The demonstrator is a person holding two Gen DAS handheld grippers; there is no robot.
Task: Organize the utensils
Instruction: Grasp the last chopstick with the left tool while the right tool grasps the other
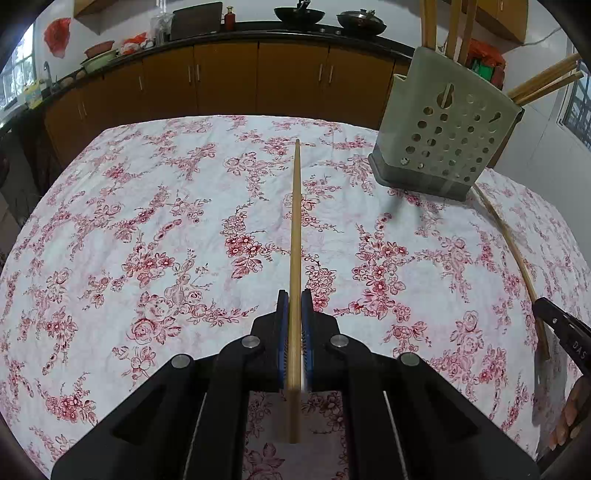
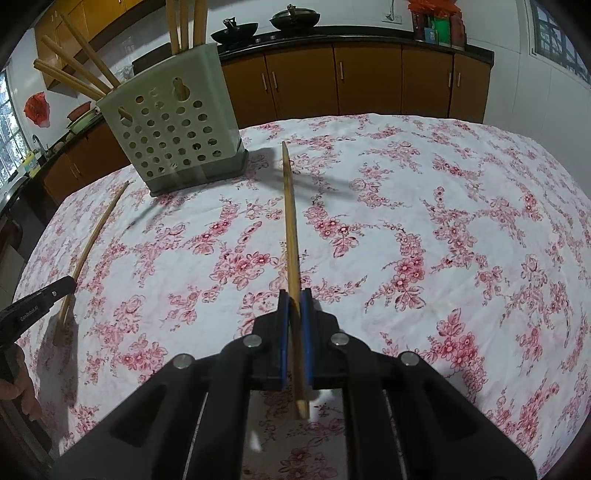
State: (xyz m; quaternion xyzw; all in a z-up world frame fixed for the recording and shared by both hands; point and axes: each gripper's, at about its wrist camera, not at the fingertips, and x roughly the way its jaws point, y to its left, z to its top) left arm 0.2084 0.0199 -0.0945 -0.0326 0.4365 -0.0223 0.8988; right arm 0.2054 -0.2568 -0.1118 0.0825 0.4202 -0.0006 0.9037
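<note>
My left claw (image 1: 294, 302) clamps one chopstick (image 1: 295, 236) and my right claw (image 2: 294, 301) clamps a second (image 2: 290, 221), both over the desk (image 1: 147, 221) near the holder (image 1: 443, 140). Six more stand in the holder, and "DAS" shows on my right claw's side.

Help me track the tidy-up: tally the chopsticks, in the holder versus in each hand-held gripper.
Chopsticks standing in the holder: 6
Chopstick in the left hand-held gripper: 1
Chopstick in the right hand-held gripper: 1
Total: 8
</note>
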